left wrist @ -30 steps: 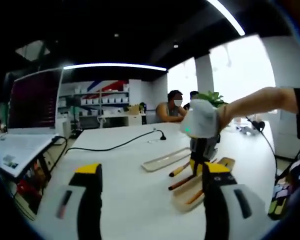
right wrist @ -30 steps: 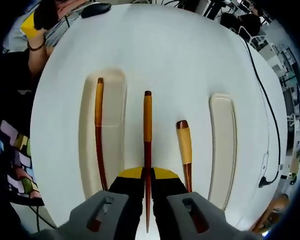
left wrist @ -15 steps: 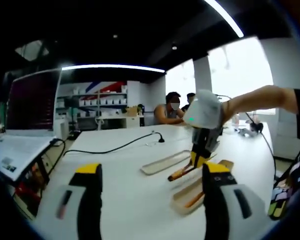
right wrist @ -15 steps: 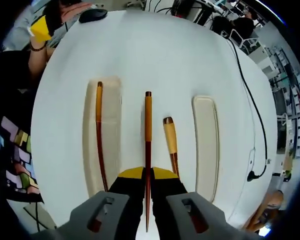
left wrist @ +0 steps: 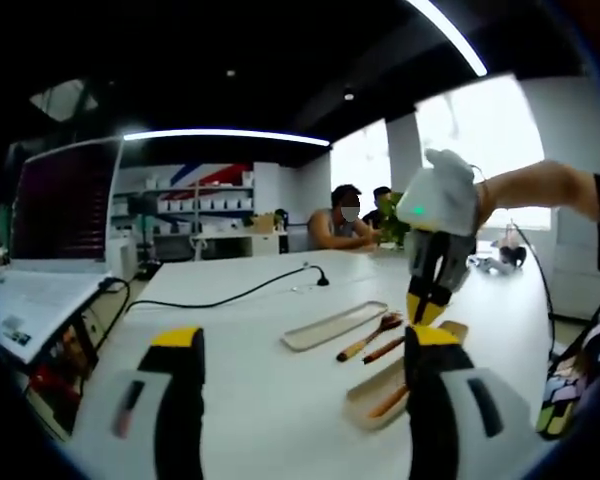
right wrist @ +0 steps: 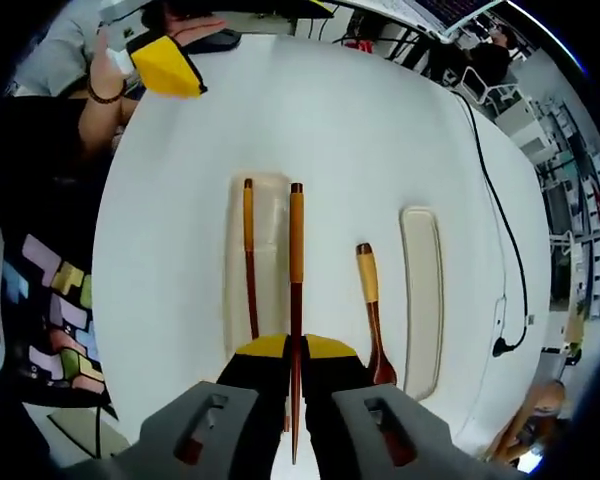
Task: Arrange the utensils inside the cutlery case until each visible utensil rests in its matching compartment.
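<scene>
Yellow-tipped jaws of the right gripper are pinched tight on a single red-and-amber chopstick, which runs straight up the middle of the right gripper view, held above the white table. Below it, the cutlery case lies open with a second chopstick resting along its left side. Just to the right, a wooden spoon sits on the bare tabletop, apart from the case, and beyond that lies the case lid, pale and long.

Over to the left gripper view: the left gripper hangs low over the table with its jaws spread wide and nothing between them. The right gripper shows here too, raised above the case with the chopstick slanting down from its tip. The spoon and the lid lie side by side past it.

Any writing? None that can be read; the shelves and the red-and-blue stripe on the far wall are too blurred to tell.

Room to move looks generous: wide bare table lies ahead of the case, with a black cable trailing across the far side. The table's rounded edge curves close on the near side of the case, where a person's sleeve and colourful stickers sit just beyond it. A person sits at the far end.
</scene>
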The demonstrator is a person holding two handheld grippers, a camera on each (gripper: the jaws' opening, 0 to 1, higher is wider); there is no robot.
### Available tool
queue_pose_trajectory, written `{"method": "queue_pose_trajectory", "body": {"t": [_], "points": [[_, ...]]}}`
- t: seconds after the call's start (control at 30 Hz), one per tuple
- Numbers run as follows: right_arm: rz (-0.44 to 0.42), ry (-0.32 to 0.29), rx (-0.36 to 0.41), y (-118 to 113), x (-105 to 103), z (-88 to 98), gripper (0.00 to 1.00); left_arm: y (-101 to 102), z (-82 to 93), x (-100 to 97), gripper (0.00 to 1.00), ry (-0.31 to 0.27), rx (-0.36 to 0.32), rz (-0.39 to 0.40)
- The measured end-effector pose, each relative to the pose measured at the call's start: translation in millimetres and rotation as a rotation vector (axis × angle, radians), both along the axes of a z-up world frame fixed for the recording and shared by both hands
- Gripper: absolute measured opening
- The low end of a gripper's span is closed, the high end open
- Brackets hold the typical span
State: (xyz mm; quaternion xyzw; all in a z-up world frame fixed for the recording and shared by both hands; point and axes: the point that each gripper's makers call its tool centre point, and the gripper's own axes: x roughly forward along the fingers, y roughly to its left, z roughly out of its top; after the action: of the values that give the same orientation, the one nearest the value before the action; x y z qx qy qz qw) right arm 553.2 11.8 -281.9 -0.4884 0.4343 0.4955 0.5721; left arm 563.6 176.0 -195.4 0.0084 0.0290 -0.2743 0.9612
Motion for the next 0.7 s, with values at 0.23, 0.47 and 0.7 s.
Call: {"method": "queue_pose_trajectory", "body": {"t": [0.23,0.47,0.7], "points": [[0.013,0.055,-0.014,7.5,-9.4,-10.9,0.02,3.0,1.0,0.1,0.86,-0.002,0.002,0.010],[0.013,0.064,-0.022,11.8,-3.9,-19.4,0.02,4.1,-0.3,1.2,0.86,0.003,0.007,0.014],[0.009,0.059,-0.020,16.2,3.3,-27.4,0.02,4.2,-0.1,1.1,0.86,0.002,0.007,0.012]]}}
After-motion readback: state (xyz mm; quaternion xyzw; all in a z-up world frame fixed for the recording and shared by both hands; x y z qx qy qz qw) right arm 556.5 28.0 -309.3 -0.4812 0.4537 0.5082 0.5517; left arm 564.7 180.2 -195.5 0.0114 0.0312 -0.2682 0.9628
